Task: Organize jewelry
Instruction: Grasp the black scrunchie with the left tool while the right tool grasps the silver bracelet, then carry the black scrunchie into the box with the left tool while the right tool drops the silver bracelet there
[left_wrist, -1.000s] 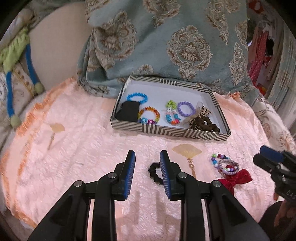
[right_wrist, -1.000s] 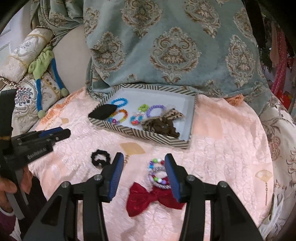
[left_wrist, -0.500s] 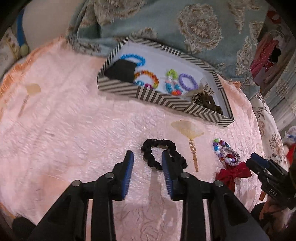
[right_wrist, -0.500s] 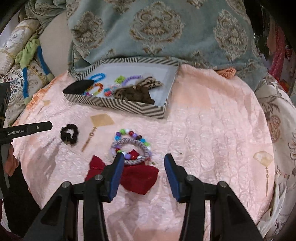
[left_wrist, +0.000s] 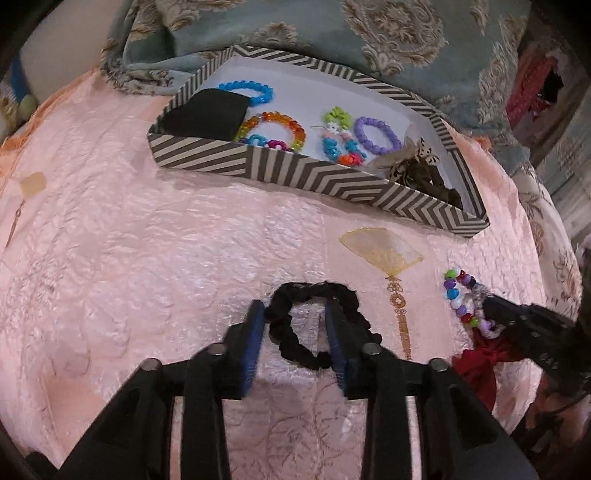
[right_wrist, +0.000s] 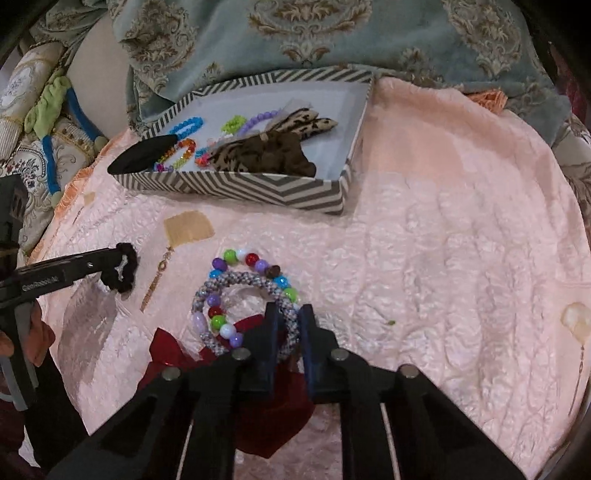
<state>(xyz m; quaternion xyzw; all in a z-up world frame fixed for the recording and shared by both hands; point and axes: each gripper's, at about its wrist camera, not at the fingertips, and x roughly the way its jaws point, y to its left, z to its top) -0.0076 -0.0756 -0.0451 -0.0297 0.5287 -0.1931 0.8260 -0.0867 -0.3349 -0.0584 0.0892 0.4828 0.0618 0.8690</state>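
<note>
A black scrunchie lies on the pink quilted cloth. My left gripper is down on it with its jaws closing. They still stand apart, and the scrunchie's left band lies between them. To the right, a grey woven bracelet and a coloured bead bracelet rest partly on a red bow. My right gripper has its jaws closing tight on the grey bracelet's right side. A striped box behind them holds several bead bracelets, a black pouch and a brown scrunchie.
A teal patterned cushion rises just behind the box. The pink cloth stretches bare to the right of the bracelets. In the right wrist view a hand holds the left gripper's handle at the left edge.
Both grippers have come down onto the cloth. The left now straddles the scrunchie's band. The right jaws have narrowed from wide apart onto the grey bracelet.
</note>
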